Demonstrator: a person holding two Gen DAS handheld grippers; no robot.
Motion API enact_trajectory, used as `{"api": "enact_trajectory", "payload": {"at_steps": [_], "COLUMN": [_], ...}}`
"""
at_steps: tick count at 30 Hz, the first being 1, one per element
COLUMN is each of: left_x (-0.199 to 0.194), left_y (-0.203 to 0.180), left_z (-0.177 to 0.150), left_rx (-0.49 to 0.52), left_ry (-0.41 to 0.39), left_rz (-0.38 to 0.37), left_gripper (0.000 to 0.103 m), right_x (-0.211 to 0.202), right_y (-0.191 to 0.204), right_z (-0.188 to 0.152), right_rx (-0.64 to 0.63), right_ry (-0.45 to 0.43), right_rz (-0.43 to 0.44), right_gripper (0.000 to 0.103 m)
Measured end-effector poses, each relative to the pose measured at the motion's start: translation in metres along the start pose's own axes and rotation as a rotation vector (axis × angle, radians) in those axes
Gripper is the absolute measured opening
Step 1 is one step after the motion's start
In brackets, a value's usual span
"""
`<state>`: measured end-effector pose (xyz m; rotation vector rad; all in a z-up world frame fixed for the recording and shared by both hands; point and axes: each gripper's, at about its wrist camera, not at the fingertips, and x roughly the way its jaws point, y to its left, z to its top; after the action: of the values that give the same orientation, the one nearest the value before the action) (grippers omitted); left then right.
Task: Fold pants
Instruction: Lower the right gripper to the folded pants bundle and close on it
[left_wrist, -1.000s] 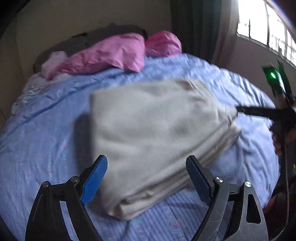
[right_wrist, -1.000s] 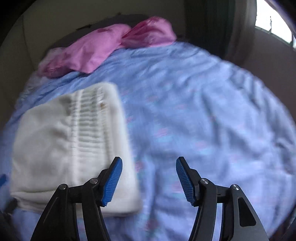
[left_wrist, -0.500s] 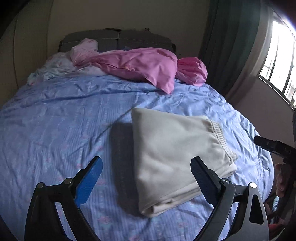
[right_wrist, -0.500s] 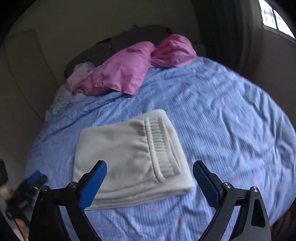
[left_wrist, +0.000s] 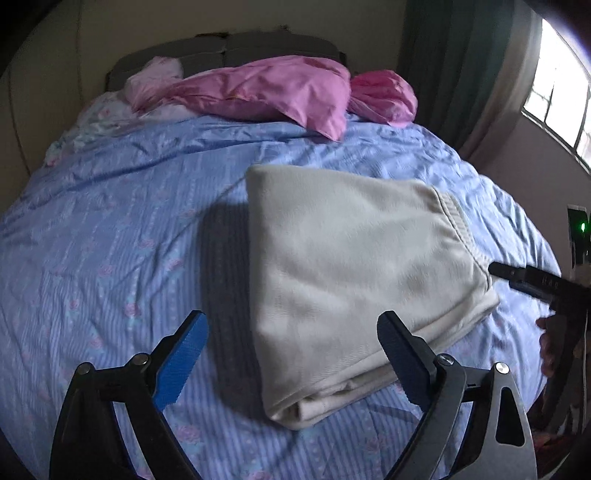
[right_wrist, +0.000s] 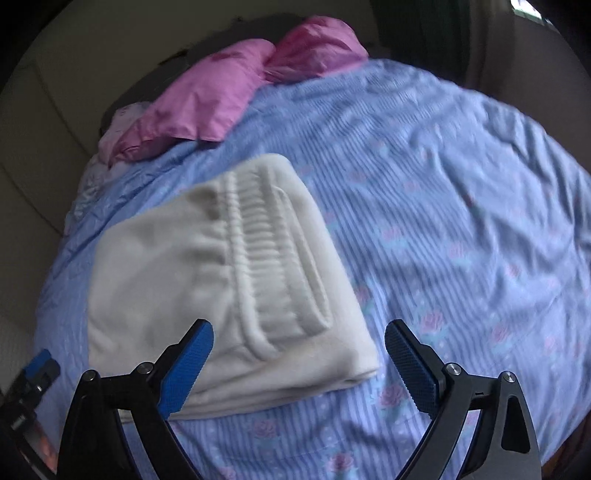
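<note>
Cream pants (left_wrist: 354, 273) lie folded into a thick rectangle on the blue bed cover (left_wrist: 110, 258), the ribbed waistband on top at the right side. In the right wrist view the pants (right_wrist: 207, 280) lie left of centre with the waistband facing me. My left gripper (left_wrist: 291, 354) is open and empty, above the near left corner of the fold. My right gripper (right_wrist: 299, 362) is open and empty, above the near right corner. The right gripper also shows at the right edge of the left wrist view (left_wrist: 535, 282); the left one shows at the lower left of the right wrist view (right_wrist: 37, 369).
Pink pillows (left_wrist: 280, 96) and crumpled pale bedding (left_wrist: 107, 114) lie at the head of the bed. A dark headboard (left_wrist: 229, 48) stands behind them. A curtain (left_wrist: 443, 66) and window (left_wrist: 561, 96) are on the right. Bare bed cover (right_wrist: 461, 221) lies right of the pants.
Both grippers have come down closer to the folded pants after pulling back half a second ago. The pants have not moved. Both pairs of jaws stay open.
</note>
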<state>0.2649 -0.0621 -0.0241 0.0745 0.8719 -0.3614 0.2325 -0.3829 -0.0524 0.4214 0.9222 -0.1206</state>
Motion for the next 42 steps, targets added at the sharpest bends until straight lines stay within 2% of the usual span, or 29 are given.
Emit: {"api": "enact_trajectory", "payload": {"at_steps": [3, 7, 8, 10, 12, 17, 20, 22, 29, 32, 37, 42], "left_x": [0.005, 0.013, 0.015, 0.018, 0.019, 0.018, 0.019, 0.023, 0.029, 0.028, 0.026, 0.022], "left_y": [-0.007, -0.020, -0.026, -0.033, -0.040, -0.060, -0.061, -0.059, -0.051, -0.045, -0.030, -0.009], "left_z": [-0.003, -0.005, -0.007, -0.008, -0.008, -0.008, -0.007, -0.005, -0.005, -0.004, -0.002, 0.002], "left_rx": [0.038, 0.072, 0.091, 0.115, 0.142, 0.223, 0.208, 0.191, 0.158, 0.132, 0.091, 0.081], "left_ry": [-0.005, 0.008, 0.013, 0.015, 0.014, -0.018, -0.020, -0.006, 0.006, 0.005, 0.002, -0.041], "left_rz": [0.010, 0.025, 0.023, 0.020, 0.024, 0.034, 0.020, 0.017, 0.033, 0.050, 0.052, 0.090], "left_gripper": [0.093, 0.093, 0.093, 0.093, 0.093, 0.094, 0.094, 0.094, 0.094, 0.094, 0.094, 0.094], "right_x": [0.000, 0.002, 0.004, 0.012, 0.023, 0.050, 0.059, 0.061, 0.073, 0.082, 0.084, 0.075], "right_y": [-0.010, -0.026, -0.033, -0.039, -0.047, -0.064, -0.065, -0.065, -0.055, -0.049, -0.036, -0.022], "right_z": [-0.003, -0.007, -0.009, -0.010, -0.012, -0.015, -0.016, -0.014, 0.000, 0.002, 0.007, 0.006], "right_rx": [0.026, 0.081, 0.110, 0.149, 0.188, 0.277, 0.293, 0.301, 0.301, 0.282, 0.272, 0.205], "right_ry": [-0.044, -0.089, -0.092, -0.074, -0.041, 0.028, 0.051, 0.053, 0.124, 0.163, 0.180, 0.147], "right_rz": [0.031, 0.120, 0.167, 0.234, 0.296, 0.420, 0.496, 0.510, 0.499, 0.453, 0.388, 0.276], "right_gripper": [0.095, 0.095, 0.095, 0.097, 0.102, 0.103, 0.103, 0.103, 0.103, 0.103, 0.103, 0.090]}}
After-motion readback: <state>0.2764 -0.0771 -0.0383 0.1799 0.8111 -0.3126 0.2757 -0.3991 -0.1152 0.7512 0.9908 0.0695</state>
